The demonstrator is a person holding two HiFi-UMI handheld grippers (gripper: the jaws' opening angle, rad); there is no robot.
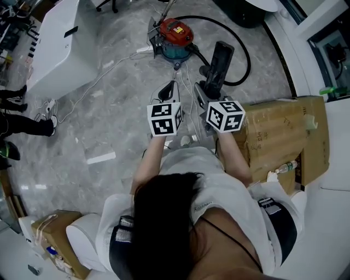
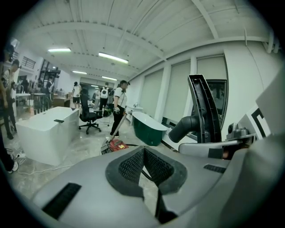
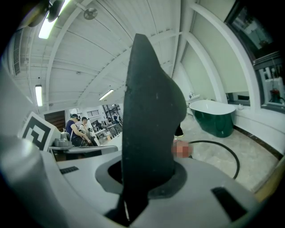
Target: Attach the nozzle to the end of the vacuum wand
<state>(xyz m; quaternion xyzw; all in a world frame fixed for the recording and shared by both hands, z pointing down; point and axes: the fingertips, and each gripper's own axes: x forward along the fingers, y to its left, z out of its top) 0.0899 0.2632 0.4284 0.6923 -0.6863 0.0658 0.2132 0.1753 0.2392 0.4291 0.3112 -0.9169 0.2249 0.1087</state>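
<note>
A black vacuum nozzle [image 1: 221, 61] stands up between the jaws of my right gripper [image 1: 211, 83], which is shut on its lower end. In the right gripper view the nozzle [image 3: 149, 120] fills the middle, wedged in the gripper [image 3: 147, 178]. My left gripper [image 1: 169, 88] is held just to its left, shut with nothing in it; its ribbed pads [image 2: 133, 165] meet. The nozzle [image 2: 204, 111] shows at the right of the left gripper view. A red and teal vacuum cleaner [image 1: 175, 37] sits on the floor ahead, with a thin tube [image 1: 167, 10] leaning up from it.
A black hose [image 1: 247, 50] loops from the cleaner toward the right. Cardboard boxes [image 1: 284, 136] stand close on the right, and a white block [image 1: 60, 44] at the upper left. White cables [image 1: 93, 87] cross the marble floor. A green tub [image 2: 149, 129] stands farther off, with people behind it.
</note>
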